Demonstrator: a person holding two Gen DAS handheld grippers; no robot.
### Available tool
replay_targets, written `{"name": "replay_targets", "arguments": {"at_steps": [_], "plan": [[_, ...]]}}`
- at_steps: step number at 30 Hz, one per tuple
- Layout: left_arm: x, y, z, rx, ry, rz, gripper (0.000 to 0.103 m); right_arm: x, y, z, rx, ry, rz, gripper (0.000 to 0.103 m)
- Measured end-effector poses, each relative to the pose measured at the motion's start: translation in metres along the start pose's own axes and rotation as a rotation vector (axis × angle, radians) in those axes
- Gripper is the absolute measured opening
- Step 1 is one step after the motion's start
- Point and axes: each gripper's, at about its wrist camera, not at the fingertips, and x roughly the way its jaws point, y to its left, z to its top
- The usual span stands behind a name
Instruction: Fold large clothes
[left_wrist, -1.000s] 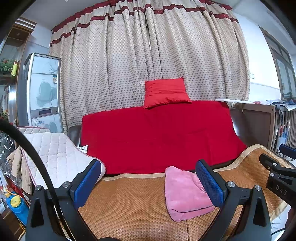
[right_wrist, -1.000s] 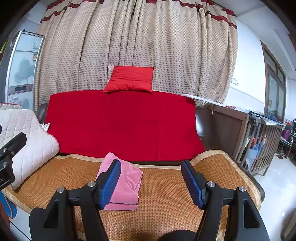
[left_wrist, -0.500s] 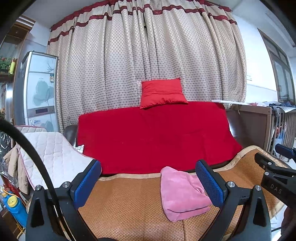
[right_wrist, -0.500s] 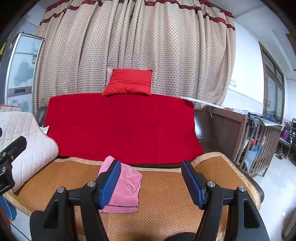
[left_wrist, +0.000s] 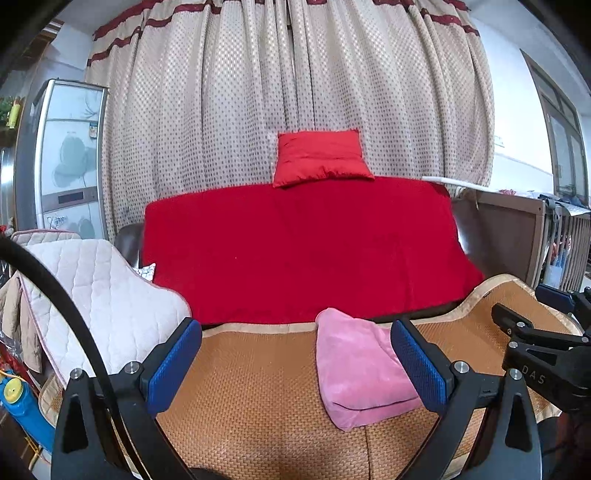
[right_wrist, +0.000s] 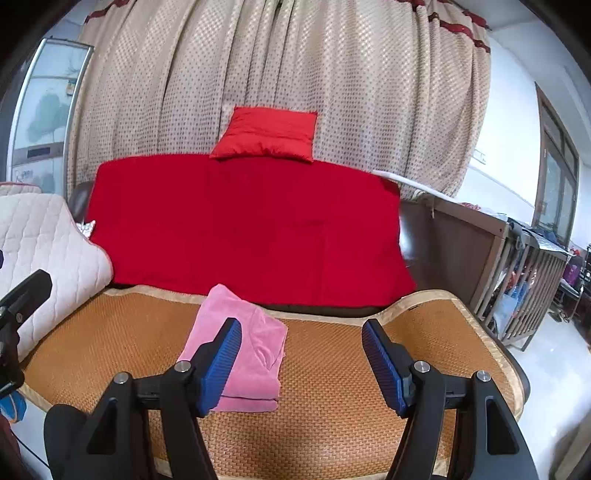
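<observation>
A pink garment (left_wrist: 354, 365) lies folded into a thick rectangle on the woven brown seat mat (left_wrist: 255, 398) of a sofa. In the right wrist view the same pink garment (right_wrist: 255, 350) sits left of centre on the mat (right_wrist: 332, 387). My left gripper (left_wrist: 295, 363) hangs open above the mat, nothing between its blue pads; the garment lies beyond its right finger. My right gripper (right_wrist: 301, 365) is open too, empty, with the garment behind its left finger. Neither gripper touches the cloth.
A red blanket (left_wrist: 303, 243) covers the sofa back, with a red cushion (left_wrist: 319, 157) on top. A white quilted cover (left_wrist: 99, 295) drapes the left armrest. Dotted beige curtain (left_wrist: 295, 92) hangs behind. A wooden crib (right_wrist: 517, 266) stands right; a fridge (left_wrist: 62, 158) left.
Both grippers have drifted slightly and tilted, so the sofa and pink garment sit a little lower and closer in each view. The garment lies as before and the jaws have kept their width.
</observation>
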Motion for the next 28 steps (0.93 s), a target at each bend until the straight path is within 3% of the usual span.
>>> {"name": "replay_targets", "arguments": {"at_steps": [12,21,28], "plan": [[0.047,0.008,0.001,-0.017,0.036,-0.024,0.102,0.064,0.017,-0.006,-0.019,0.095,0.008,0.072],[0.071,0.005,-0.001,-0.026,0.053,-0.075,0.102,0.088,0.023,-0.010,-0.019,0.137,-0.028,0.072],[0.084,0.007,-0.009,-0.027,0.048,-0.067,0.102,0.102,0.028,-0.012,-0.033,0.162,-0.034,0.072]]}}
